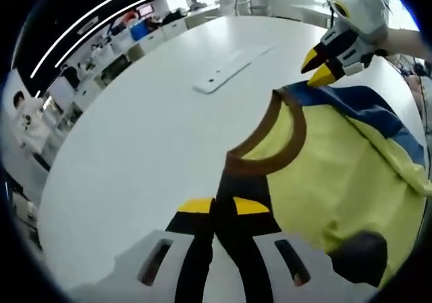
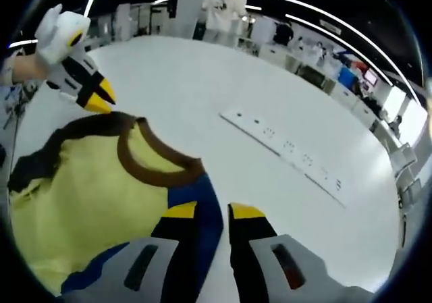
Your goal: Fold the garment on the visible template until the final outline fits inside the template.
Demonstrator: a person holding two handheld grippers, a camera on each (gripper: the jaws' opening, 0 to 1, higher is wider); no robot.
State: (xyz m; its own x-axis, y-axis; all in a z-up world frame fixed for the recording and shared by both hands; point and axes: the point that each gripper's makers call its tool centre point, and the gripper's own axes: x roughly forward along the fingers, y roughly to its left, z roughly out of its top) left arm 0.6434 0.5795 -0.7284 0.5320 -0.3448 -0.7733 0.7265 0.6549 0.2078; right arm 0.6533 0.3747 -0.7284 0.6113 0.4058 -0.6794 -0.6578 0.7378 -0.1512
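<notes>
In the left gripper view, the left gripper [image 1: 223, 207] is clenched on the brown collar [image 1: 270, 151] of the yellow shirt [image 1: 344, 181], lifting it off the white table [image 1: 148, 134]. In the right gripper view, the right gripper [image 2: 212, 212] pinches the blue shoulder [image 2: 196, 195], ready to fold.

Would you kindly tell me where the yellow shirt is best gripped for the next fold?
Probably at the shoulder edges beside the brown collar of the yellow shirt, coming from the neck end, since the fabric lies nearly flat there and both tongs, left and right, already sit there.
</notes>
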